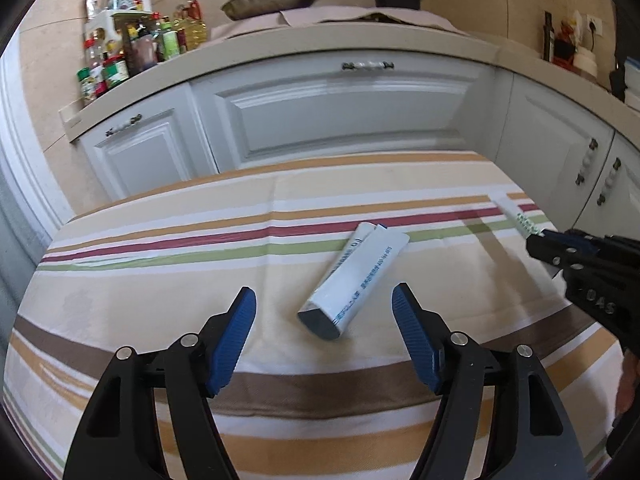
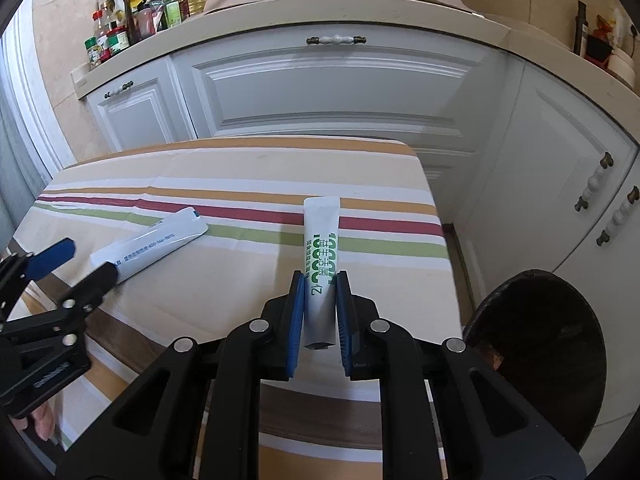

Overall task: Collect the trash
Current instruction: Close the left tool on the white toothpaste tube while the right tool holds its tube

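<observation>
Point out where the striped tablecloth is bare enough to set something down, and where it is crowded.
Free: the left half of the tablecloth, from the blue-print packet to the left edge, and the far strip along the white cabinets. Crowded: the right near side, where the right gripper holds the green-print packet and the left gripper straddles the blue one.

Blue-print sachet (image 1: 352,276): long white stick packet with blue lettering and a blue tip at its far end; lies flat and askew on the striped tablecloth (image 1: 160,280), far end over the green stripe, near end open and dark.
Green-print sachet (image 2: 321,264): long white stick packet with green lettering; lifted off the striped tablecloth, pointing away, its lower part pinched between blue pads; well to the right of the blue-print sachet.
Dark bin (image 2: 540,344): round open mouth, just off the tablecloth's right edge.
</observation>
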A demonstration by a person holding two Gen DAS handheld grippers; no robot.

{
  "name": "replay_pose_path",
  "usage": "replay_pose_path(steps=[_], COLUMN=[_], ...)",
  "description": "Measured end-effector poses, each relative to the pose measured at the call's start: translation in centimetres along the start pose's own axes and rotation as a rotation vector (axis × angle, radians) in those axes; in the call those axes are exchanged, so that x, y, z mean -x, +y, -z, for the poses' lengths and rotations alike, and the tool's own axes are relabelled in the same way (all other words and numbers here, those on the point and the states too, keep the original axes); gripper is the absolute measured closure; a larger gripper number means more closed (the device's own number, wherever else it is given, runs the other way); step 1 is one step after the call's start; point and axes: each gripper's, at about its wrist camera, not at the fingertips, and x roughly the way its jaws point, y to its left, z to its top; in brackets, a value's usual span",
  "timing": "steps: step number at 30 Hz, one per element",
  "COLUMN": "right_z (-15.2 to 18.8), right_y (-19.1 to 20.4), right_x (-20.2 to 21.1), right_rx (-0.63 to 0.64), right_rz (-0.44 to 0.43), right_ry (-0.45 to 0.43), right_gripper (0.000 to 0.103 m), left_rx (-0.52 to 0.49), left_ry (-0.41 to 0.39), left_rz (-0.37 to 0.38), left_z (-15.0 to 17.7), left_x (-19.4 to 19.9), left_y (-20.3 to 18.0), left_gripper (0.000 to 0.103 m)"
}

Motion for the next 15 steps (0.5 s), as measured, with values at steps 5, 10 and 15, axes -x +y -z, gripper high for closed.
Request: replay_pose_path(steps=[5,10,15], right_z=[-0.1,0.0,0.2], right_y=[-0.4,-0.6,-0.5], right_x=[0.1,0.1,0.2], right_rx=[-0.005,-0.008,-0.008], right_rz=[-0.009,-0.016,-0.022], right_ry=[-0.004,-0.009,-0.009], right_gripper=[0.087,0.087,0.087], left_rx=[-0.017,-0.036,-0.069], left_ry=[0.023,0.076,0.066], left_rz=[0.006,0.044,0.056], left_z=[-0.3,-0.2,-0.1], left_x=[-1.1,-2.2,-2.0], left_y=[-0.4,-0.8,-1.4], left_gripper=[0.038,0.066,0.085])
